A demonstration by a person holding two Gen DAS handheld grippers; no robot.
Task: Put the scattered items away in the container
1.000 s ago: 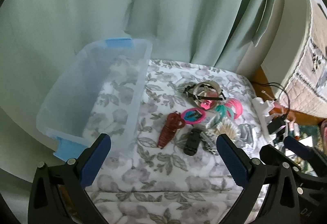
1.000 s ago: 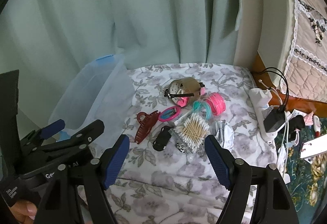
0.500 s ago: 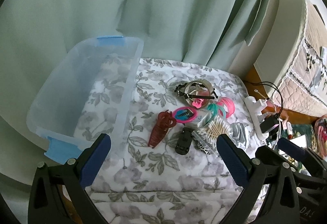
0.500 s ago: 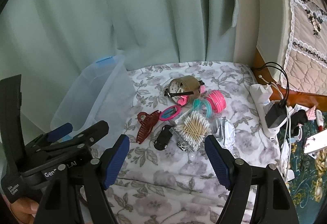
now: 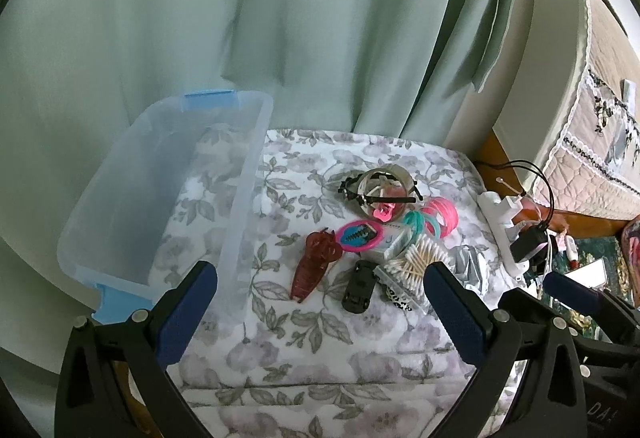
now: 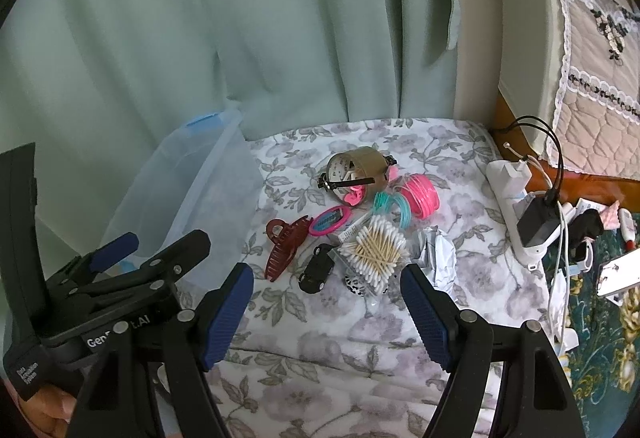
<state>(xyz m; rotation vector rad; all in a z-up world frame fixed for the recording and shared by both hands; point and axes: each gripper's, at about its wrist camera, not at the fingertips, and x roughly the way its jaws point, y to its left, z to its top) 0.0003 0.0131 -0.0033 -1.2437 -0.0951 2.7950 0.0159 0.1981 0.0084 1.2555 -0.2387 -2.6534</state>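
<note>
Nothing picked up yet: I judge this the approach to the 1st item.

Both my claws, left (image 5: 320,314) and right (image 6: 326,306), hang wide open and hold nothing, short of the pile. The clear bin (image 5: 240,198) sits left of the pile with nothing in it that I can see. The dark red hair clip (image 6: 286,244) lies nearest the bin, the black toy car (image 6: 316,270) and cotton swabs (image 6: 374,250) just right of it. Next I would lower 1 claw astride the hair clip.
</note>
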